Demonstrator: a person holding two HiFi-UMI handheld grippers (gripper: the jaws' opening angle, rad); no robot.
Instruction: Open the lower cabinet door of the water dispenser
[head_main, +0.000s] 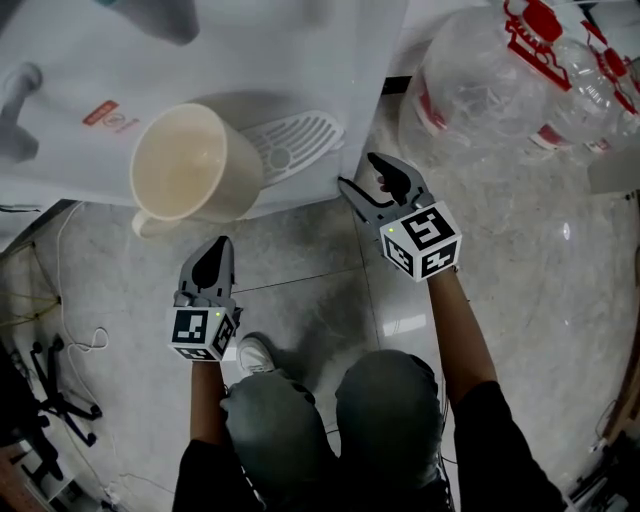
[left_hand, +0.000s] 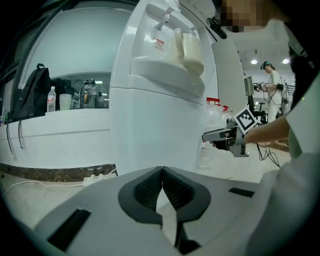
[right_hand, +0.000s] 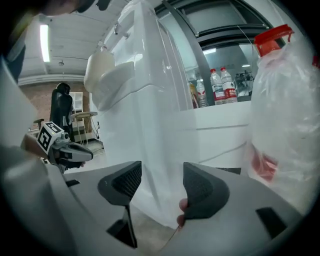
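The white water dispenser (head_main: 300, 60) stands ahead, with a cream mug (head_main: 190, 165) on its drip tray (head_main: 295, 140). Its lower cabinet front (left_hand: 155, 130) looks flush and fills the left gripper view. My left gripper (head_main: 218, 246) is shut and empty, hanging low before that front, apart from it. My right gripper (head_main: 362, 175) is open at the dispenser's right front corner. In the right gripper view that corner edge (right_hand: 160, 150) runs through the gap between the spread jaws of the right gripper (right_hand: 161, 180); I cannot tell if a pad touches it.
Large clear water jugs (head_main: 480, 90) with red caps stand right of the dispenser, close to my right gripper. Cables (head_main: 70, 330) trail on the tiled floor at left, and a power strip (left_hand: 97, 178) lies by the wall. My shoe (head_main: 255, 352) is below.
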